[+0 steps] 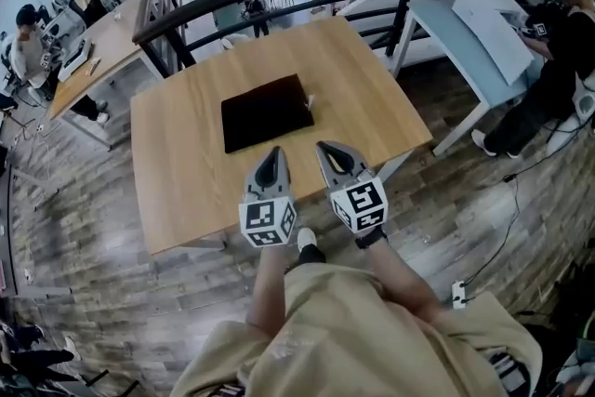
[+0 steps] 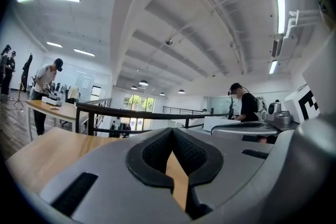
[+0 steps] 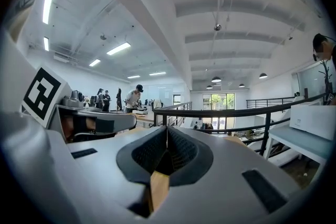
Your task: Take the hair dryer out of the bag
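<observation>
Your left gripper and right gripper had fingers clenched, empty, just short of the flat black fabric bag on the light wooden bench (hair dryer unseen, presumably inside). You needed to open up before reaching.

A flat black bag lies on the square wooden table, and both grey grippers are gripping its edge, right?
Not quite: the flat black bag does lie on the square wooden table, but the left gripper and right gripper are shut on nothing, short of the bag. The head view shows it.
</observation>
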Motion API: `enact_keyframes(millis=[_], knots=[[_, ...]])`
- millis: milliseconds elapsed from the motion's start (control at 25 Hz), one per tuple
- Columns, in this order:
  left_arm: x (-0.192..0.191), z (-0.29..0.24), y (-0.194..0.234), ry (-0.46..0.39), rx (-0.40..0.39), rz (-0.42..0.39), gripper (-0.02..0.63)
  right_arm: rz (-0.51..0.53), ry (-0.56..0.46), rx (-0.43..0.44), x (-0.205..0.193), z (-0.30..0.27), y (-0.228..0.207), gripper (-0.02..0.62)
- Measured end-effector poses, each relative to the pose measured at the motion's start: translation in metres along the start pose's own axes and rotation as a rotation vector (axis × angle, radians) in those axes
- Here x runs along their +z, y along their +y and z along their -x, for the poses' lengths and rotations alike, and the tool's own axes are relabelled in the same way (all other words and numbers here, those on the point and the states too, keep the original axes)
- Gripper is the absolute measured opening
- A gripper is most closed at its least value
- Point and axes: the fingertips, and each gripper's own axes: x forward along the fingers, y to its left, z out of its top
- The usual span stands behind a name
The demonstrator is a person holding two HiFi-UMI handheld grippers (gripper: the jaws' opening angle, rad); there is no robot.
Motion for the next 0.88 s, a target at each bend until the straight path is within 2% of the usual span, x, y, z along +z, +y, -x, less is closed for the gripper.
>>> enact_keyframes(millis=[200, 360, 640, 880], knots=[[0.013, -0.059, 0.047, -0.014, -0.027, 0.019, 0.012, 0.032, 0.011, 0.014, 0.008, -0.078, -0.014, 0.012], [0.006, -0.091, 0.077, 0.0, -0.046, 0.032, 0.012, 0.048, 0.028, 0.029, 0.003, -0.122, -0.017, 0.012], [-0.03, -0.139, 0.101, 0.093, -0.064, 0.043, 0.012, 0.008, 0.076, 0.027, -0.025, -0.167, -0.046, 0.012], [-0.07, -0.196, 0.118, 0.195, -0.048, 0.023, 0.012, -0.07, 0.111, 0.02, -0.064, -0.208, -0.099, 0.012]])
